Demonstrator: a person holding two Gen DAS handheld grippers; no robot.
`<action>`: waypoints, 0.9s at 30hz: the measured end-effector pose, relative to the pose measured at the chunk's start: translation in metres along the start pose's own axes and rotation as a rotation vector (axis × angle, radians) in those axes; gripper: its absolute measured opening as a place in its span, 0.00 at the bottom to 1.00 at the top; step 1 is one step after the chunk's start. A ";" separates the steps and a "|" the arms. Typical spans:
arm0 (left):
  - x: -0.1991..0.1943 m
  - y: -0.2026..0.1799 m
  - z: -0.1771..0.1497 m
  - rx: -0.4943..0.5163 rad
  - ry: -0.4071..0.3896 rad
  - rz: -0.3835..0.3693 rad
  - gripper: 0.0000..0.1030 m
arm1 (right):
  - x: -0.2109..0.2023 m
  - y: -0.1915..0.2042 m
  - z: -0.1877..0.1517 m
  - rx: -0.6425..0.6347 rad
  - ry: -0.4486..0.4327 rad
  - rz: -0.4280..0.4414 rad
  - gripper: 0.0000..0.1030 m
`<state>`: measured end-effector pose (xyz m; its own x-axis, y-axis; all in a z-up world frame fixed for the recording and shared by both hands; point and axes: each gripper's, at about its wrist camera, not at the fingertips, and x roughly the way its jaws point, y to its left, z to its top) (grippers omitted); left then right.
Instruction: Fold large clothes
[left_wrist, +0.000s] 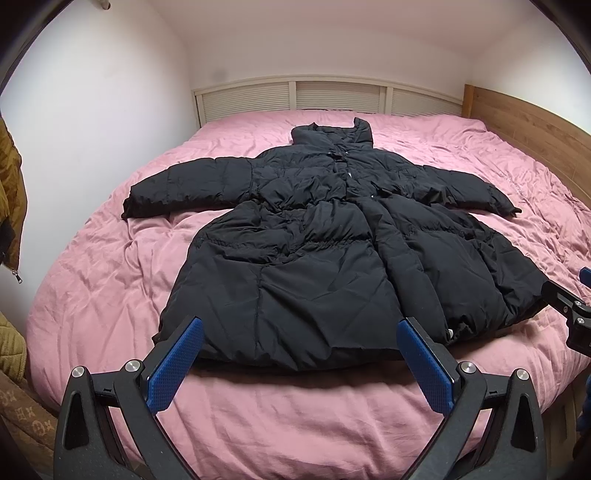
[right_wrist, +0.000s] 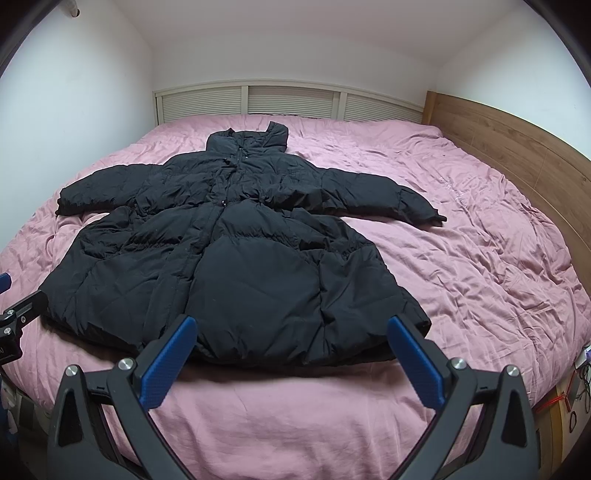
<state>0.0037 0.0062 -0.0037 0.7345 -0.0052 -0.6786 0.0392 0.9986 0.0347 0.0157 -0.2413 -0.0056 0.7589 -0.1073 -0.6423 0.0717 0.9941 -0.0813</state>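
Observation:
A long black puffer coat (left_wrist: 314, 236) lies flat on the pink bed, front up, sleeves spread to both sides, collar toward the headboard. It also shows in the right wrist view (right_wrist: 240, 258). My left gripper (left_wrist: 299, 328) is open and empty, hovering just short of the coat's hem. My right gripper (right_wrist: 291, 325) is open and empty, also just short of the hem, further right. Each gripper's edge shows in the other's view: the right one (left_wrist: 569, 310) and the left one (right_wrist: 18, 317).
The pink duvet (left_wrist: 110, 288) covers the whole bed. A white slatted headboard (left_wrist: 295, 96) stands at the far end. A wooden side panel (right_wrist: 517, 147) runs along the right. A brown jacket (left_wrist: 11, 192) hangs at the left wall.

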 end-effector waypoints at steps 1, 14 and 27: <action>-0.001 0.000 0.000 -0.001 0.000 -0.001 0.99 | 0.000 0.000 0.000 0.000 0.000 0.000 1.00; -0.006 0.009 0.000 -0.025 -0.003 -0.006 0.99 | -0.003 0.001 0.000 -0.004 -0.003 -0.002 1.00; -0.015 0.010 0.000 -0.029 -0.015 -0.011 0.99 | -0.005 0.002 0.000 -0.006 -0.005 -0.005 1.00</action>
<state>-0.0069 0.0163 0.0065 0.7439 -0.0167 -0.6681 0.0279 0.9996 0.0062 0.0117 -0.2390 -0.0025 0.7620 -0.1121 -0.6378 0.0714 0.9934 -0.0892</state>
